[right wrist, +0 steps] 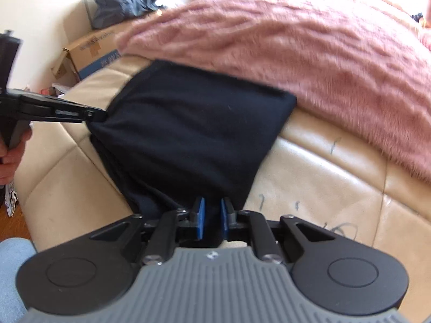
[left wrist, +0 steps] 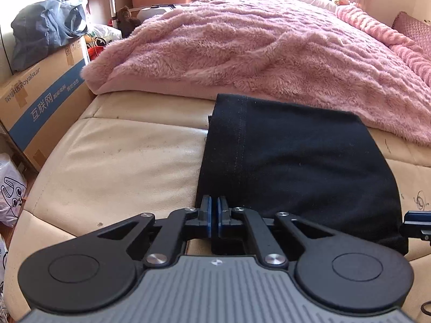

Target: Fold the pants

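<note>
The black pants [left wrist: 296, 161] lie folded into a thick rectangle on the cream leather bed end [left wrist: 121, 167], their far edge against the pink blanket. My left gripper [left wrist: 214, 207] is shut on the pants' near left corner. In the right wrist view it comes in from the left and pinches that corner of the pants [right wrist: 188, 129] at its tips [right wrist: 97, 115]. My right gripper [right wrist: 212, 210] has its blue pads closed on the pants' near right corner, with black cloth between them. Its fingertip [left wrist: 416, 219] shows at the right edge of the left wrist view.
A fluffy pink blanket [left wrist: 269, 45] covers the bed behind the pants. A cardboard box [left wrist: 45, 99] with a dark blue bag [left wrist: 48, 29] on top stands at the left, with plastic bags on the floor. Pen marks dot the leather [right wrist: 309, 204] on the right.
</note>
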A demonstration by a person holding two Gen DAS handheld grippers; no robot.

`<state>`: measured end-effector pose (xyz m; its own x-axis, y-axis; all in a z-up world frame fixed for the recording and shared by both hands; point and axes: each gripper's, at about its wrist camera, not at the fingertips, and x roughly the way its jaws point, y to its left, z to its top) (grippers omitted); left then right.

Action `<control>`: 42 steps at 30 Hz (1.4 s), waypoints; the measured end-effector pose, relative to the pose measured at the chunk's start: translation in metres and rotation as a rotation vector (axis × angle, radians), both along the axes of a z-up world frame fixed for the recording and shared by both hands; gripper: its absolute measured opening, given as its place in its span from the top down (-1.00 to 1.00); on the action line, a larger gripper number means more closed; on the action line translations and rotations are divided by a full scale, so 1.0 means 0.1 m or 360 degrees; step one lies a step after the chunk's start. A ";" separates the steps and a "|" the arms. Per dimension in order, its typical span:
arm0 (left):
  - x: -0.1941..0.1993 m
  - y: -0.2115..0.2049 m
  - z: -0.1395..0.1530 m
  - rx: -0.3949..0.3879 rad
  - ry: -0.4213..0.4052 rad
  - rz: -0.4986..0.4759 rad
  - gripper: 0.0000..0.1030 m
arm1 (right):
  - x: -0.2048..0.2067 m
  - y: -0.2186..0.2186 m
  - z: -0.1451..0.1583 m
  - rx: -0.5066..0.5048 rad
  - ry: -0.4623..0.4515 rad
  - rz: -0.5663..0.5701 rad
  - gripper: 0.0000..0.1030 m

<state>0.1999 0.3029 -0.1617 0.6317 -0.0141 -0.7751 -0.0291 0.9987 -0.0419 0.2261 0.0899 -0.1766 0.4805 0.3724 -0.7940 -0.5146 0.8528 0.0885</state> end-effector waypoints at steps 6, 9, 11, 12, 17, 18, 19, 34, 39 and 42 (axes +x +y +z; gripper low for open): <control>-0.23 -0.10 0.25 -0.0057 -0.0085 -0.0042 0.92 | -0.22 0.22 0.13 0.0062 -0.0048 0.0171 0.93; -0.31 -0.14 0.27 -0.0067 -0.0073 -0.0062 0.92 | -0.20 0.31 -0.01 0.0087 0.0028 0.0170 1.00; -0.35 -0.12 0.25 -0.0101 -0.0050 -0.0040 0.92 | -0.20 0.34 -0.11 0.0084 0.0097 0.0169 1.00; -0.37 -0.11 0.24 -0.0116 -0.0037 -0.0031 0.92 | -0.21 0.35 -0.16 0.0071 0.0129 0.0178 1.00; -0.46 -0.09 0.21 -0.0159 0.0028 0.0000 0.92 | -0.20 0.30 -0.29 0.0116 0.0224 0.0129 1.00; -0.48 -0.09 0.24 -0.0181 0.0029 0.0009 0.92 | -0.17 0.29 -0.28 0.0130 0.0256 0.0118 1.00; -0.49 -0.09 0.28 -0.0194 0.0024 0.0017 0.90 | -0.14 0.28 -0.26 0.0131 0.0279 0.0118 1.00; -1.23 -0.88 1.80 0.0192 -0.0597 0.0151 -0.86 | -0.75 -0.47 1.59 0.0223 -0.0375 -0.0127 -0.15; -1.62 -1.17 2.03 0.0238 -0.0700 0.0232 -1.00 | -1.31 -0.74 1.91 0.0251 -0.0630 -0.0341 -0.59; -1.80 -1.31 2.00 0.0292 -0.0691 0.0269 -1.00 | -1.63 -0.80 1.89 0.0266 -0.0685 -0.0415 -0.59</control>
<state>0.0199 0.1717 0.0379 0.8781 0.2282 -0.4205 -0.2100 0.9736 0.0899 0.0627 0.0098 0.0122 0.8434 0.3017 -0.4446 -0.3072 0.9497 0.0616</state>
